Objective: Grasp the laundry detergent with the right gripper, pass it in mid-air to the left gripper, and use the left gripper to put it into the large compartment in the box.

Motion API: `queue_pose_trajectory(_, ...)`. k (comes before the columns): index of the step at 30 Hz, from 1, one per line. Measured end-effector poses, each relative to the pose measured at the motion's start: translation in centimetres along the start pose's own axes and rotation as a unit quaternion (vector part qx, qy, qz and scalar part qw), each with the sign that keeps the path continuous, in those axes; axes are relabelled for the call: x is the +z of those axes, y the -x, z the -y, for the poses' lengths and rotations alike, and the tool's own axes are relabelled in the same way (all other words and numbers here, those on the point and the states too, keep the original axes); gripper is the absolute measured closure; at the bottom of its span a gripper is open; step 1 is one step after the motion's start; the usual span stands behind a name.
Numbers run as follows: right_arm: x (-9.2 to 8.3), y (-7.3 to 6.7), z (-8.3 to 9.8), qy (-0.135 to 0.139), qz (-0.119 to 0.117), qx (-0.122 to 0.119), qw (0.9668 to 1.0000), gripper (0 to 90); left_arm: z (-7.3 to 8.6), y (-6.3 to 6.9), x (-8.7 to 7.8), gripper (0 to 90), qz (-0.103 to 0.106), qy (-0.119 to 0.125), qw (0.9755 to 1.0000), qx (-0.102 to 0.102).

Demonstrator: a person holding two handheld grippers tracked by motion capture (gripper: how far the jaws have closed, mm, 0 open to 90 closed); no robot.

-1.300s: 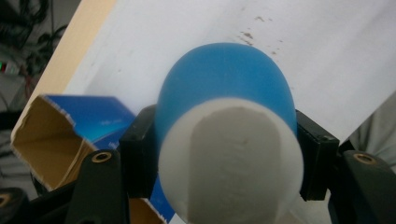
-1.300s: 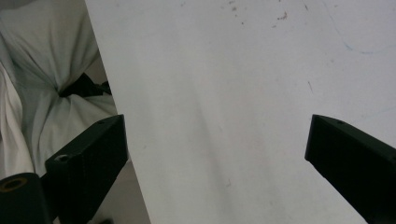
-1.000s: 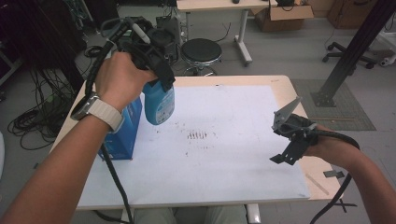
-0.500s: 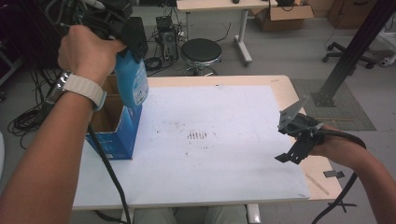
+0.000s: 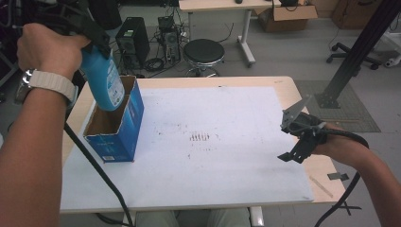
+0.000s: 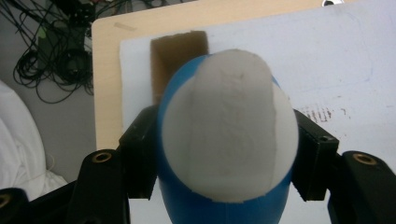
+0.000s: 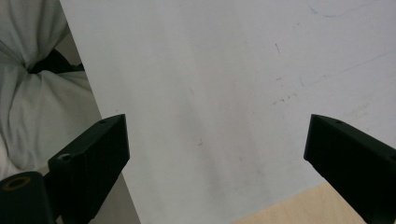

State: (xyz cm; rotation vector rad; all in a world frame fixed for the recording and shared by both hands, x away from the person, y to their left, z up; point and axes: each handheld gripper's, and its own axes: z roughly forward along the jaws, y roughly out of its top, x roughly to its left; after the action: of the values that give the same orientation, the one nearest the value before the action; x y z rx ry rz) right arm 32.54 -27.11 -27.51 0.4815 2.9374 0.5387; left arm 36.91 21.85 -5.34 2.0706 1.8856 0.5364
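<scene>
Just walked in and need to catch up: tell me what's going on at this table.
A person works with a tool in each hand. The left tool is clamped on a blue bottle, holding it tilted over the open blue cardboard box at the table's left edge. The right tool hangs open over the white board, holding nothing.

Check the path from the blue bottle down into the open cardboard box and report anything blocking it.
Nothing visible blocks it. The left tool is shut on the blue bottle, whose lower end hangs at the open top of the blue box. The brown interior that shows looks empty, though its bottom is partly hidden.
</scene>
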Motion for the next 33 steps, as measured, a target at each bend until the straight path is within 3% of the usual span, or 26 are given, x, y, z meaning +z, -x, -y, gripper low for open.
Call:
queue_pose_trajectory(9, 0.3, -0.1, 0.2, 0.002, -0.002, -0.001, 1.0, 6.5, 0.8, -1.4, 2.0, 38.0, -0.015, 0.001, 0.9996, -0.025)
queue_pose_trajectory(16, 0.3, 0.1, 0.5, 0.004, -0.002, 0.003, 1.0, 6.5, 1.4, -2.0, 3.8, 38.0, -0.018, 0.002, 0.9994, -0.028)
queue_pose_trajectory(28, 0.6, 0.1, 0.8, -0.003, -0.003, 0.011, 0.9999, 6.6, 3.1, -2.8, 8.7, 38.0, -0.02, -0.006, 0.9995, -0.025)
queue_pose_trajectory(33, 0.9, 0.2, 0.9, 0.0, -0.005, 0.017, 0.9998, 6.6, 4.1, -2.9, 11.7, 38.1, -0.018, -0.01, 0.9995, -0.022)
